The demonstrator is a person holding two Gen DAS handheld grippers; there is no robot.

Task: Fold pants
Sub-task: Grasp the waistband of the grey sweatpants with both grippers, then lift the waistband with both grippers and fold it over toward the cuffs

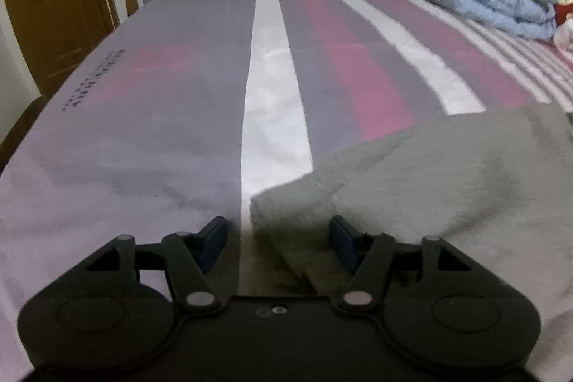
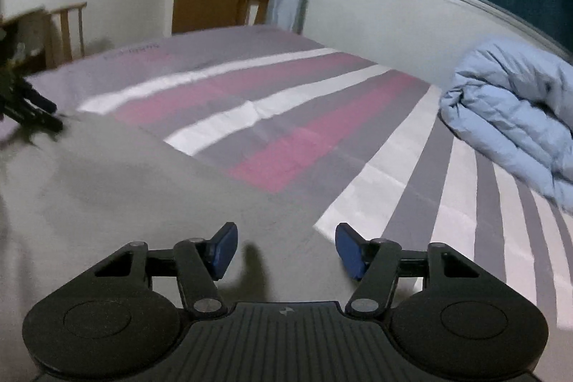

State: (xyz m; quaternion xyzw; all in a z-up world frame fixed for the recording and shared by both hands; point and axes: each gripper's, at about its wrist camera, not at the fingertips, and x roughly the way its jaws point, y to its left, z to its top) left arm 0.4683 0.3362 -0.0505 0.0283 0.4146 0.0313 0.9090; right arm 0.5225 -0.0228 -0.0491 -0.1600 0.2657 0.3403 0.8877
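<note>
Grey pants [image 1: 447, 174] lie flat on striped bed [image 1: 200, 95], soft, limp fabric, likely best pinched at folded corner edge; left hand-held gripper [image 1: 279, 238] and right hand-held gripper [image 2: 284, 247] both w/ jaws apart, empty.

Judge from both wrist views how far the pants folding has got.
Done: the grey pants lie on the striped bed sheet, one thick doubled edge showing. In hand: nothing; the left tongs and right tongs are open, over the fabric. Left: gripping and folding; how many folds remain I cannot tell.
</note>
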